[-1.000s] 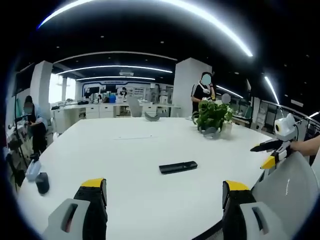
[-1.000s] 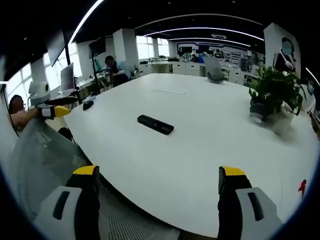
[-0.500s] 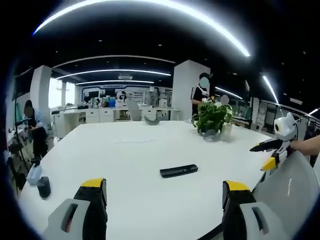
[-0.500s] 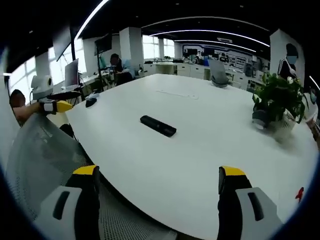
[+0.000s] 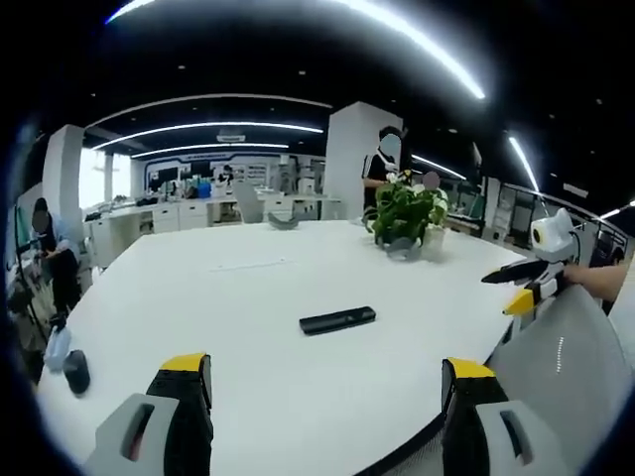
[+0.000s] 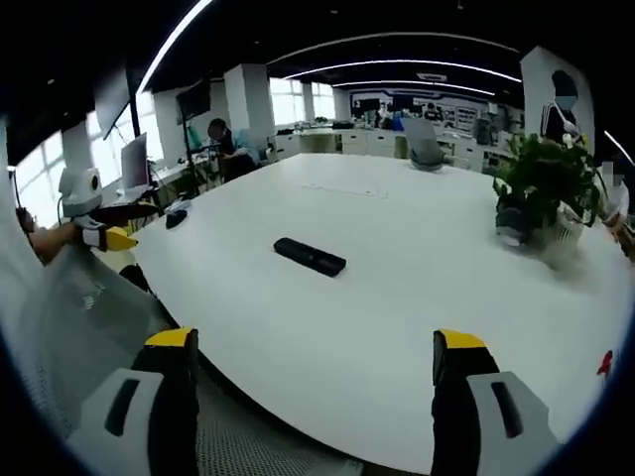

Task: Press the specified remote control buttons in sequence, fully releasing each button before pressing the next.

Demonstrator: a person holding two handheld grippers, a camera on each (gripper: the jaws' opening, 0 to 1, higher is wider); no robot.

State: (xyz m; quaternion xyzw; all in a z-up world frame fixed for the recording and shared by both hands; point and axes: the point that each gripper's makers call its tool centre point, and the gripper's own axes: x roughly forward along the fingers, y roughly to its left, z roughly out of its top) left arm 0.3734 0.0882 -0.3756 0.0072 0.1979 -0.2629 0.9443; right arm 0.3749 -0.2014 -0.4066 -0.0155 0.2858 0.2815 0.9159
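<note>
- The white worktop [image 5: 248,297] carried a black remote control [image 5: 337,319] lying flat near its middle.
- A potted plant [image 5: 402,213] stood well beyond the remote control.
- The left tongs [image 5: 327,382] hung spread, well short of the remote control.
- The right tongs [image 6: 313,362] were likewise spread and apart from it.

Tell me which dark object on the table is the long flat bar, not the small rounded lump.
The remote control, lying mid-table. The small dark rounded object sits near the table edge by the other gripper.

No legible text, labels or nos. anywhere.
</note>
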